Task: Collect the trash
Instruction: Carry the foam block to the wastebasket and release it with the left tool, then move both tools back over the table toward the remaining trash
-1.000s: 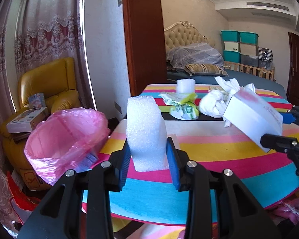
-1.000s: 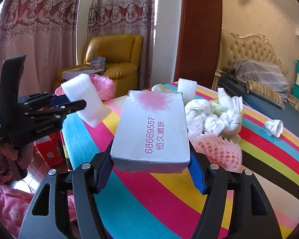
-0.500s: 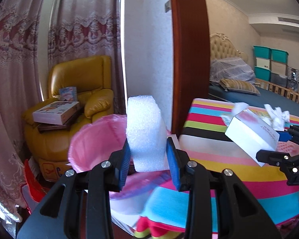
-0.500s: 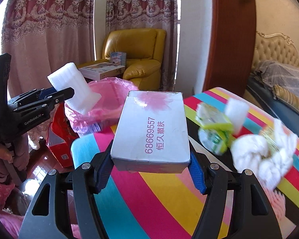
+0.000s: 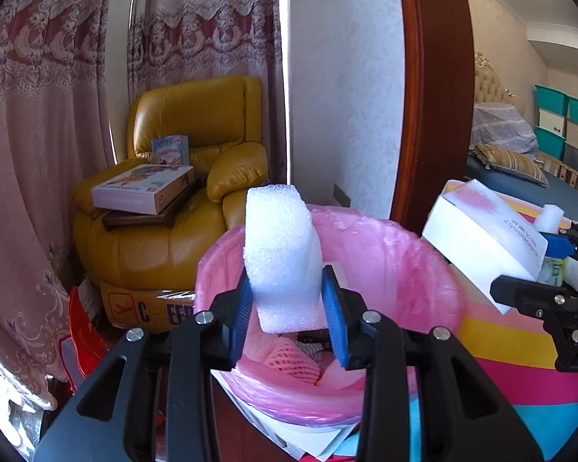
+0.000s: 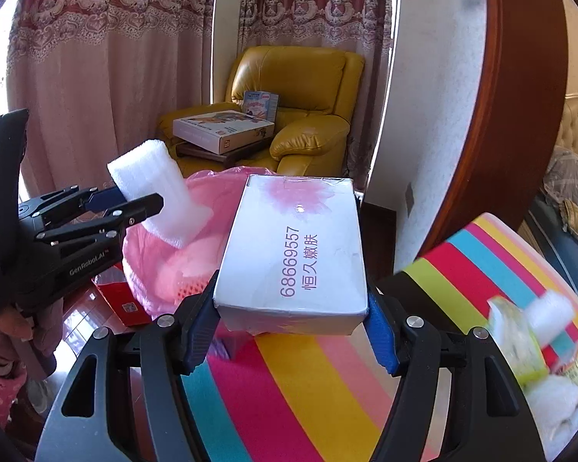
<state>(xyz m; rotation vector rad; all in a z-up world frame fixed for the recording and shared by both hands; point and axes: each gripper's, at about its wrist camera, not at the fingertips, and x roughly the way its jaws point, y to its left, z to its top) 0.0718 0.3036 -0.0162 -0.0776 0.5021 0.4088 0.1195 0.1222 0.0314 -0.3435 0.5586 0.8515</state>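
Observation:
My left gripper [image 5: 287, 310] is shut on a white foam block [image 5: 281, 258], held upright over the mouth of the pink-lined trash bin [image 5: 397, 254]. The same foam block [image 6: 158, 192] and left gripper [image 6: 135, 202] show at the left of the right wrist view, above the pink bin [image 6: 165, 265]. My right gripper [image 6: 291, 327] is shut on a white tissue box [image 6: 294, 246] with purple print, at the striped table's edge beside the bin. That tissue box [image 5: 485, 242] hangs just right of the bin's rim. A pink foam net lies inside the bin.
A yellow armchair [image 5: 196, 208] with boxes on it stands behind the bin, before pink curtains. A brown door frame [image 5: 431, 88] rises right of the bin. More trash [image 6: 531, 342] lies blurred on the striped table [image 6: 327, 396]. A red bag [image 5: 84, 331] sits on the floor.
Both grippers have swung left from over the table to the pink bin, each still gripping its load. The foam block is now over the bin's mouth.

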